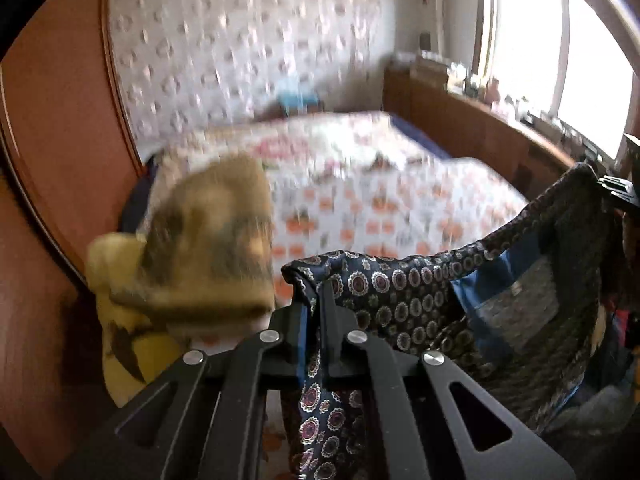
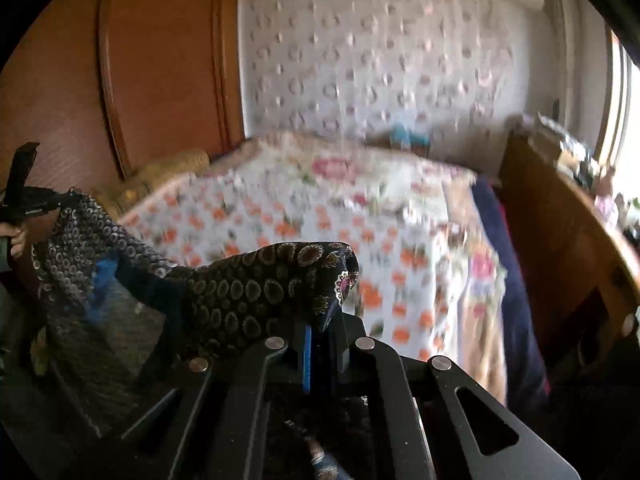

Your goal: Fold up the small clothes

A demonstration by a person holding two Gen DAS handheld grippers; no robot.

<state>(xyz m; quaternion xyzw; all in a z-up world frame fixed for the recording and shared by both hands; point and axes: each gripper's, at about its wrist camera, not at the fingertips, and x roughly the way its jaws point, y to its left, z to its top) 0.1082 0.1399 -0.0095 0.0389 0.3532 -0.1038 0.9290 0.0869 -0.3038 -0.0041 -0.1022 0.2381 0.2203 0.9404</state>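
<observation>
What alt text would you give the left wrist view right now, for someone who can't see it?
The left hand-held gripper is shut on one corner of a dark patterned garment, which stretches across to the right hand-held gripper at the frame's right edge. Behind lies a blurred bed with a floral cover and a folded yellow-brown blanket.

**Matte black linkage grippers with blue finger pads**

The left gripper point(image 1: 314, 300) is a matte black two-finger tool of flat slotted plates, with four round silver pivot screws across its linkage and a blue pad strip on one finger. The right gripper point(image 2: 318, 332) is built alike: black plates, elongated cut-outs, four silver screws, a blue strip.
</observation>
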